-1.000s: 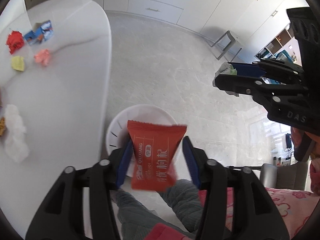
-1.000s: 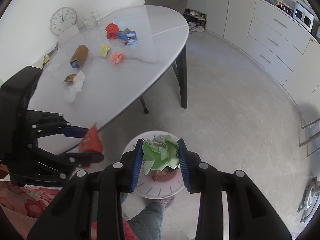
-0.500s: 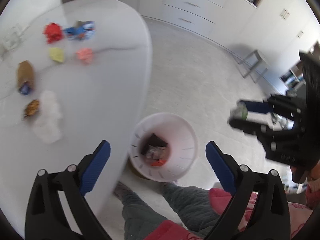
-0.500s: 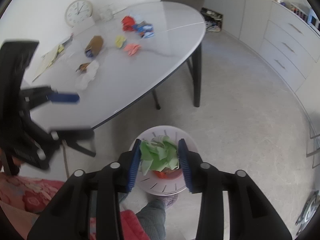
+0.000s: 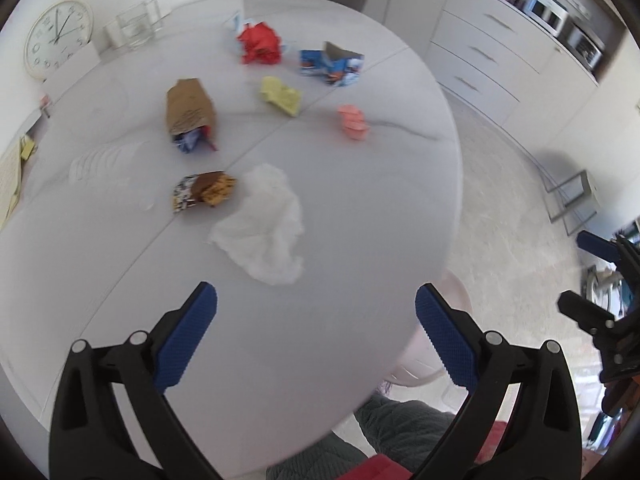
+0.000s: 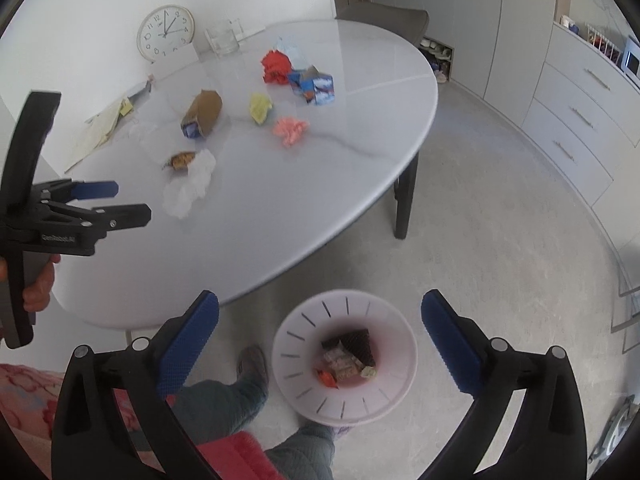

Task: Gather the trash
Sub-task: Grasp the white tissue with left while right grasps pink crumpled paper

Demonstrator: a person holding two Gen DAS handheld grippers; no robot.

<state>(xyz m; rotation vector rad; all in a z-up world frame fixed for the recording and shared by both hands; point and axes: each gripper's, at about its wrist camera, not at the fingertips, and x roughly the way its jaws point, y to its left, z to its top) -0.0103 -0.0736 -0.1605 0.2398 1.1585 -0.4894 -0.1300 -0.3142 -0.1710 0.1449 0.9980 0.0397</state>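
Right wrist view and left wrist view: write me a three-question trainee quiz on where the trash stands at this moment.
1. True or false: the right gripper holds a green paper wad.
2. Multiple choice: what lies right beside the white tissue on the table? A) red paper ball B) half-eaten snack bar C) pink paper wad
3. Fill in: the waste bin stands on the ____.

Key
1. False: both the right gripper and the left gripper are open with nothing between the fingers.
2. B: the bar touches the tissue's edge.
3. Floor, beside the table, with wrappers inside.
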